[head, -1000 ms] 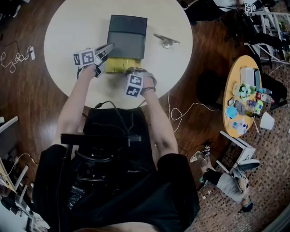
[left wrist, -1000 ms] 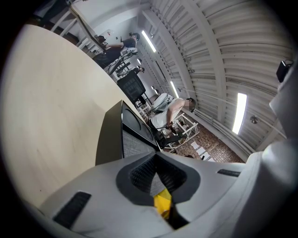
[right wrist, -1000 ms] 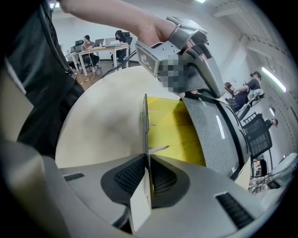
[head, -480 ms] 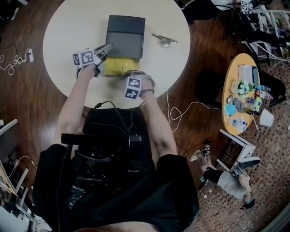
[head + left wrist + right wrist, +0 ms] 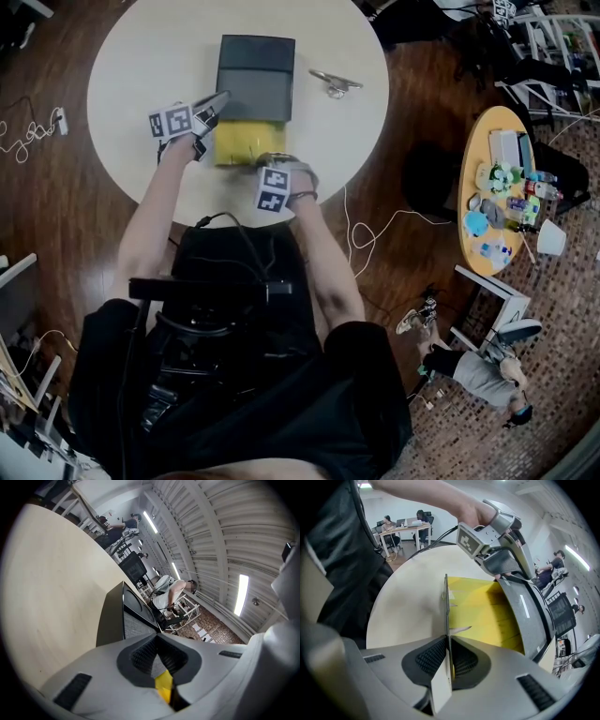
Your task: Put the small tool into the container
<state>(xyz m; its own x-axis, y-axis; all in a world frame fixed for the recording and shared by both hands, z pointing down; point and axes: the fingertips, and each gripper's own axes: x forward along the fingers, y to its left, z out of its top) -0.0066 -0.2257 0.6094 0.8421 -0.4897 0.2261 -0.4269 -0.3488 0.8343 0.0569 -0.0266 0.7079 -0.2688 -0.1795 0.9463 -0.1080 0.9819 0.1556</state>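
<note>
A dark grey box (image 5: 255, 80) lies on the round white table (image 5: 131, 75) with a yellow drawer (image 5: 242, 141) slid part way out toward me. My left gripper (image 5: 217, 103) is shut on the box's left edge beside the drawer; the box (image 5: 112, 616) runs ahead of the left gripper (image 5: 159, 663). My right gripper (image 5: 273, 161) points steeply down, shut on the drawer's thin front wall. In the right gripper view that wall stands between the pads of the right gripper (image 5: 448, 648), with the yellow drawer (image 5: 483, 611) beyond. The small metal tool (image 5: 336, 84) lies on the table right of the box.
A yellow oval side table (image 5: 480, 169) with several small items stands on the wooden floor at the right. Cables (image 5: 33, 122) lie on the floor at the left. A cord (image 5: 361, 230) hangs off the table's near edge. People sit at desks far behind.
My right gripper has come a little toward me with the drawer's front wall, and more of the yellow drawer shows outside the grey box. The left gripper has stayed put.
</note>
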